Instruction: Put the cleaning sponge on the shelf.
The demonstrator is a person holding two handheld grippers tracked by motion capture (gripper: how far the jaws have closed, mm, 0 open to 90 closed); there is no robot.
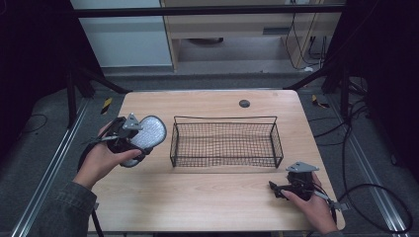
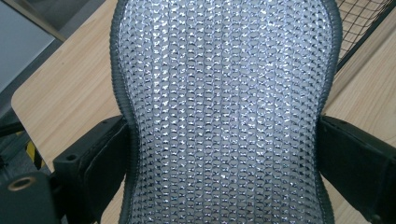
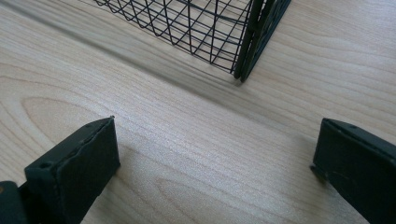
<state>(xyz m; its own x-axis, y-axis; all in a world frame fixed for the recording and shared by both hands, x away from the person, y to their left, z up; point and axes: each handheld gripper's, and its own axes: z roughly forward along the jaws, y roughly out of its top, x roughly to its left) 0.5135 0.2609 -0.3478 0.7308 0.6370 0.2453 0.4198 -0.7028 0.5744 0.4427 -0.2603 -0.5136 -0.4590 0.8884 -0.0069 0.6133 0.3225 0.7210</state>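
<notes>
Pale wood grain runs across the table (image 1: pixel 207 197) under both of my tools, with dark floor and cables around it. My left gripper (image 1: pixel 129 139), at the left of the high view, is clamped on a silvery mesh insole (image 1: pixel 146 134); in the left gripper view the insole (image 2: pixel 224 116) rises between the two black jaws, which press its narrow waist from either side. It is held above the tabletop, just left of the black wire basket (image 1: pixel 226 141) at the middle of the frame. My right gripper (image 1: pixel 286 190) sits low at the lower right, jaws spread wide with bare wood between them in the right gripper view, the basket's corner (image 3: pixel 243 51) near at upper centre.
</notes>
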